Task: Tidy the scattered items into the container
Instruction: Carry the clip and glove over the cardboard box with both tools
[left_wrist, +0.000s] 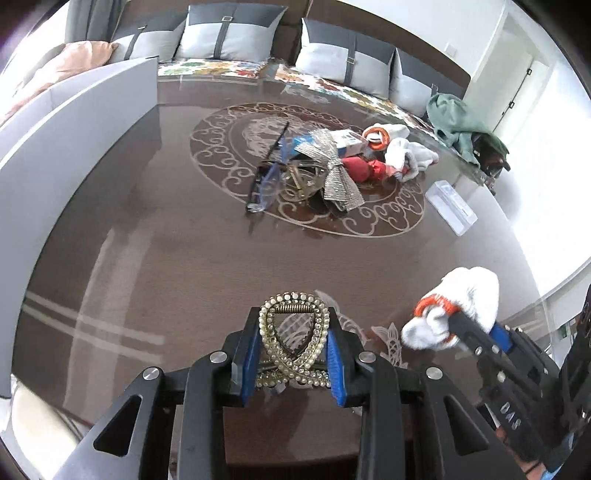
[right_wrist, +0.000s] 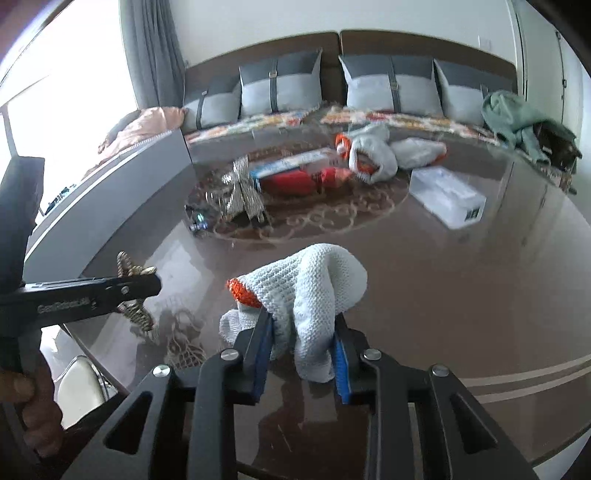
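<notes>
Jaws of my left gripper (left_wrist: 291, 350) pinch a pearl-studded hair claw (left_wrist: 294, 332) above the near counter (left_wrist: 147, 258); the grey container (left_wrist: 74, 122) stands far left. On the right wrist view, my right gripper (right_wrist: 303, 343) clamps a white knit glove (right_wrist: 314, 288). I'd carry both over the container's rim before releasing, keeping the glove's loose fingers clear.
</notes>
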